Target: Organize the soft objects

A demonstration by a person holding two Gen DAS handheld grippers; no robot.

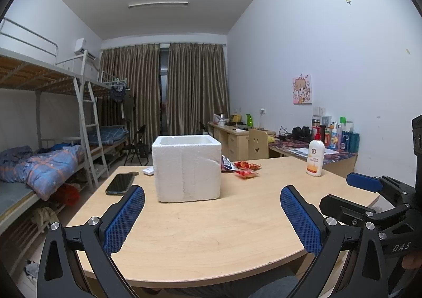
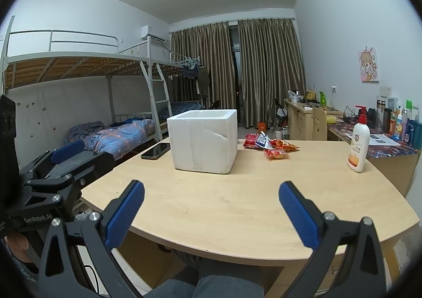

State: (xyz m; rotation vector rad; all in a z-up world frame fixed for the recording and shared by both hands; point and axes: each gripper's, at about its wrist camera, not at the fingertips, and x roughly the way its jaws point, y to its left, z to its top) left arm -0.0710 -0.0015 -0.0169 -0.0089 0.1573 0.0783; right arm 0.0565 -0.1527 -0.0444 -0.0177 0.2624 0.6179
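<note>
Left gripper [image 1: 212, 215]: hovering over the near edge of the table, fingers spread wide and holding nothing; it is sitting back, probably so the whole tabletop is staying in sight.
Right gripper [image 2: 211, 212]: hanging level beside the left one, fingers likewise spread wide with nothing between them.
Table [image 2: 237, 205]: pale wood with a curved near edge, its near half lying bare under both grippers.
Foam box [image 2: 204, 138]: standing upright and open-topped at mid-table, likely serving as the bin; its inside is not showing.
Snack packets [image 2: 273, 146]: red and orange soft packs lying loose in a small heap just to the box's right and behind it, outside it.
Phone [image 1: 120, 183]: lying flat left of the box.
Lotion bottle [image 2: 358, 146]: standing upright near the right edge.
Room: bunk beds [image 1: 39, 163] lining the left wall, desks [image 1: 313, 147] running along the right, brown curtains [image 1: 184, 87] hanging closed at the far end.
</note>
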